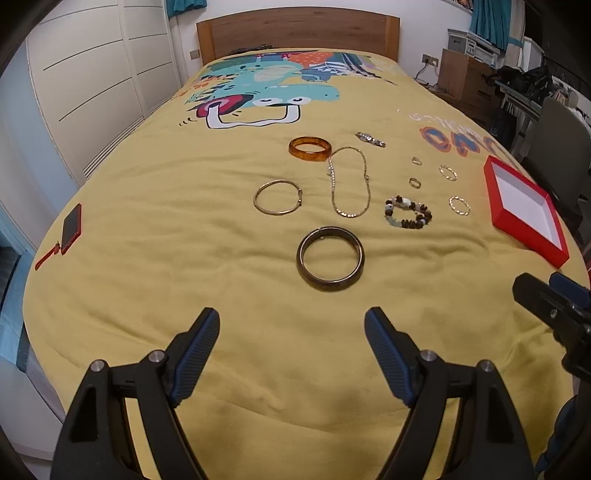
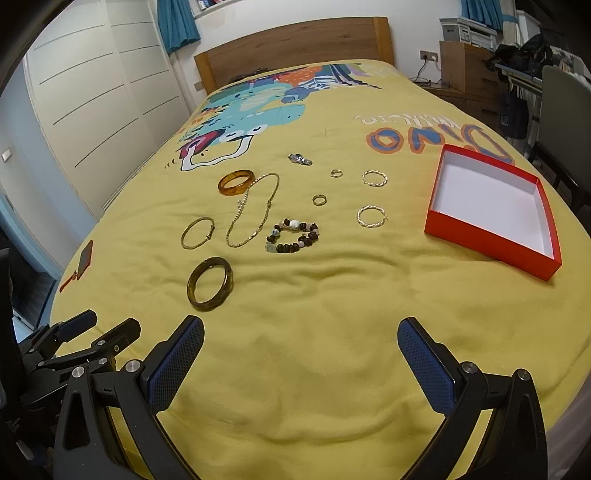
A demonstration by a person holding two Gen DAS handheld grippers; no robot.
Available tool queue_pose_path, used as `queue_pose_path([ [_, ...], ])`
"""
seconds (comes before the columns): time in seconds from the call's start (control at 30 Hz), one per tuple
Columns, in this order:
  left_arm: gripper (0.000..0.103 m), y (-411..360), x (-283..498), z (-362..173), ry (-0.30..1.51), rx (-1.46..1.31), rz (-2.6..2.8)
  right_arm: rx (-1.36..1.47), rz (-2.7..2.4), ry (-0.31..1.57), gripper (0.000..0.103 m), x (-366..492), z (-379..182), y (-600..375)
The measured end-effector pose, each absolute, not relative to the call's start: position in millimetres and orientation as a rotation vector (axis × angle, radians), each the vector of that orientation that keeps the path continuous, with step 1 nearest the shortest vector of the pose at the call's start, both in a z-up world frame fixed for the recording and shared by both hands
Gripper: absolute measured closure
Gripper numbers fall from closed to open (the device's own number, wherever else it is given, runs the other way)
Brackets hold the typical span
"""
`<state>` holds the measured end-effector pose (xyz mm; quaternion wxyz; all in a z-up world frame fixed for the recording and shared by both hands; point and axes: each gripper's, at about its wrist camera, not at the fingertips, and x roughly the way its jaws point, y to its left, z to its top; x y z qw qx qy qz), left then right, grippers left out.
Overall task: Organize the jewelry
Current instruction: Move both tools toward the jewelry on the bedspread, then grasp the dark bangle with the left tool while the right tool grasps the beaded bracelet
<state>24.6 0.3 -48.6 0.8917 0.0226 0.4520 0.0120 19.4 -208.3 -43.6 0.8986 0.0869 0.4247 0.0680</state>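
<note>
Jewelry lies on a yellow bedspread (image 1: 147, 280). A dark bangle (image 1: 330, 258) (image 2: 209, 283) lies nearest, just ahead of my open, empty left gripper (image 1: 291, 328). Beyond it lie a thin gold bangle (image 1: 279, 196) (image 2: 197, 233), an amber bangle (image 1: 309, 148) (image 2: 236, 182), a gold chain (image 1: 349, 181) (image 2: 255, 210), a beaded bracelet (image 1: 408, 214) (image 2: 292, 237), a small watch (image 1: 370, 139) (image 2: 300, 159), and several small rings and hoops (image 1: 459, 205) (image 2: 371, 216). An empty red box (image 1: 524, 210) (image 2: 493, 208) sits at the right. My right gripper (image 2: 301, 339) is open and empty.
A red phone (image 1: 71, 229) (image 2: 85, 259) lies at the bed's left edge. A wooden headboard (image 1: 297, 31) stands at the far end, white wardrobes to the left, and a desk and chair (image 1: 557, 140) to the right. The right gripper shows in the left wrist view (image 1: 554, 299).
</note>
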Motion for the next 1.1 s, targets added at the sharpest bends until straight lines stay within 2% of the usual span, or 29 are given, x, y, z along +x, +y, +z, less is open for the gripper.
queue_pose_path([
  [0.17, 0.023, -2.2, 28.2, -52.8, 0.975, 0.053, 0.001, 0.181, 0.154, 0.878, 0.001, 22.2, -47.1, -209.7],
  [0.53, 0.023, 7.9, 51.1, -64.3, 0.998, 0.007, -0.028, 0.181, 0.223, 0.918, 0.028, 41.6, -65.1, -207.1],
  [0.8, 0.024, 16.9, 96.7, -82.7, 1.016, -0.023, -0.015, 0.193, 0.26, 0.955, 0.048, 78.8, -79.5, -206.8],
  [1.1, 0.026, 15.4, 138.3, -120.4, 1.067, 0.013, 0.012, 0.196, 0.256, 0.982, 0.054, 140.5, -98.0, -204.9],
])
